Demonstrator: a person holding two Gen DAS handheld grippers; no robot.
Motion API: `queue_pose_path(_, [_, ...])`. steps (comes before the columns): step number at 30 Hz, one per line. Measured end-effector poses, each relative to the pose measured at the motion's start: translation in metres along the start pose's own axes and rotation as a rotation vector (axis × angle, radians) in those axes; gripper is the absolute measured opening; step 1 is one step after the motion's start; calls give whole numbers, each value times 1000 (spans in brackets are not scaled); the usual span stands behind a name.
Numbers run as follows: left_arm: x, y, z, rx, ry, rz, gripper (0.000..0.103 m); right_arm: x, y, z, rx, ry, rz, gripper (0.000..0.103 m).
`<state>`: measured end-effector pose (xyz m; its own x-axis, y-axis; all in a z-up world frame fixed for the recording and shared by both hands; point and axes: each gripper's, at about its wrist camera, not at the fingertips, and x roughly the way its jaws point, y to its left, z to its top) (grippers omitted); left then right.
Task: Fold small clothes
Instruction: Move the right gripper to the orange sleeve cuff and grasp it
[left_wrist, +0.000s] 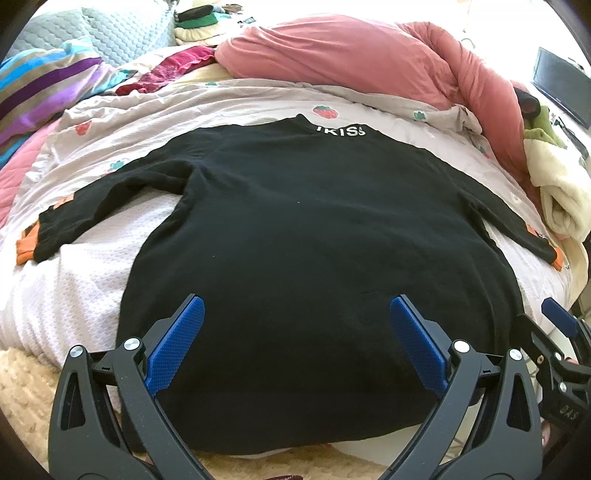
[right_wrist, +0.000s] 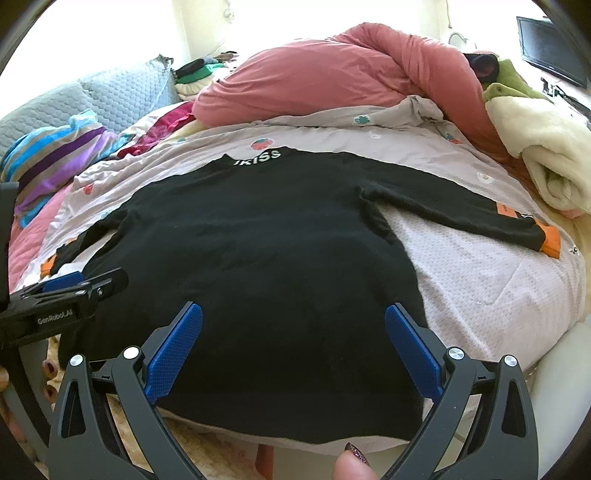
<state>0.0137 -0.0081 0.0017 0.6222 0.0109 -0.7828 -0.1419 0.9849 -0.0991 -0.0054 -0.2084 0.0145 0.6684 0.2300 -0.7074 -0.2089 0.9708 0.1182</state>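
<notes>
Both tongs hang spread and empty: the left gripper (left_wrist: 295, 306) and right gripper (right_wrist: 293, 314) over the hem of the black sweater (left_wrist: 314, 229), which lies flat, back up, on the bed (right_wrist: 480, 266). Best pinch both hem corners together. The collar lettering (right_wrist: 258, 158) reads "IKISS"; the left tool reads "GenRobot.AI".

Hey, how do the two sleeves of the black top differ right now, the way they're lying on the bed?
In the left wrist view, the left sleeve shows whole, running out to an orange cuff, while the right sleeve is foreshortened near the frame's right side. The left sleeve has an orange patch on its upper edge; the right sleeve carries its patch on top. Both lie flat and spread out from the black top, unfolded, with neither gripper touching them.
</notes>
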Motion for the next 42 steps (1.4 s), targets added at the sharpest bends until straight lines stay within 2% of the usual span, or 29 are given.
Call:
queue_pose_path(10, [20,-18,28,30,23,-36,95,14,-32,13,54,-3,-77,99])
queue_pose_path(24, [61,-40,70,92,65,-92,95,40,-104,37,199,4,-205,99])
queue_pose_path(28, [72,-44,80,92,73,-121,95,47,-131,44,270,9,-246,99])
queue_pose_path(42, [111,-55,119,129,87,-89,95,75,-235,45,579,43,-347,99])
